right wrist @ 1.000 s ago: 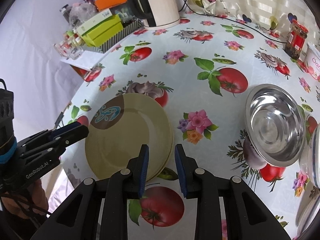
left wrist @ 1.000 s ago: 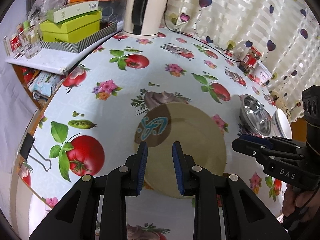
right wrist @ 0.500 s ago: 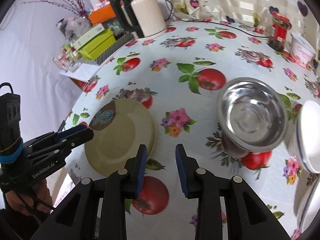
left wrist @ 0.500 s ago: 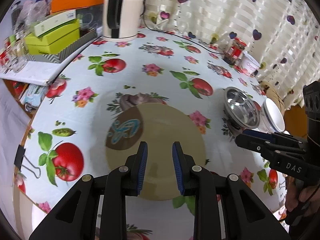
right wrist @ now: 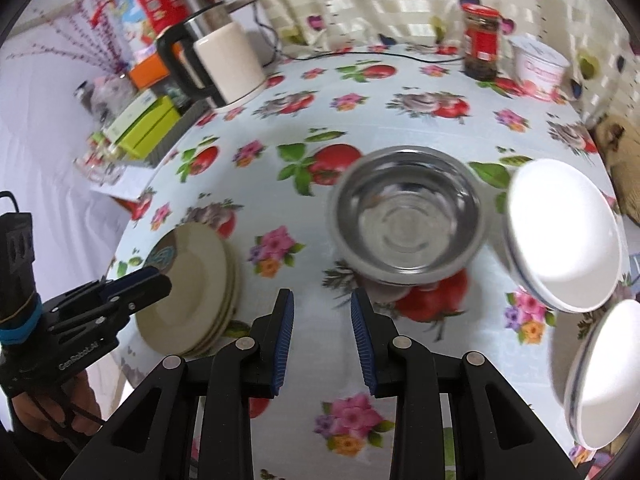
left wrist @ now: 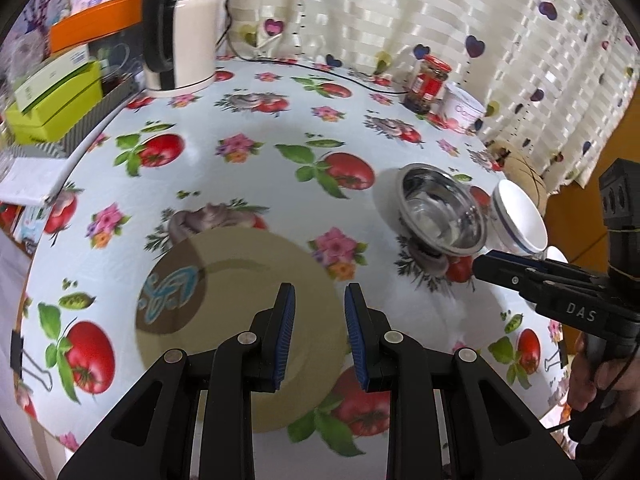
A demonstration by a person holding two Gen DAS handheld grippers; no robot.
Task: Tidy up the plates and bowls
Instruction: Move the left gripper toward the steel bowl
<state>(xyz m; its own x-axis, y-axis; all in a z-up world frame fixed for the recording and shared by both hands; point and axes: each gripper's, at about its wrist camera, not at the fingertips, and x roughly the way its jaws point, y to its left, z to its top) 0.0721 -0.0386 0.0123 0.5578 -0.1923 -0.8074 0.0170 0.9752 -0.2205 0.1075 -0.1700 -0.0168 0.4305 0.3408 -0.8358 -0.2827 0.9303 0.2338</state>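
Steel bowl (right wrist: 406,220) mid-table (right wrist: 320,80). Stacked cream plates (right wrist: 188,292) left of bowl, white bowls (right wrist: 564,232) just right. Left claw (left wrist: 319,330) over plates, parted, empty. Right claw (right wrist: 321,334) before bowl, parted, empty.

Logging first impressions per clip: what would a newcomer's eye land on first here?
Likely the loud tomato-and-flower tablecloth, then the shiny steel bowl at its middle with white bowls to its right. A stack of beige plates sits near the left edge, and both grippers hang empty above the cloth.
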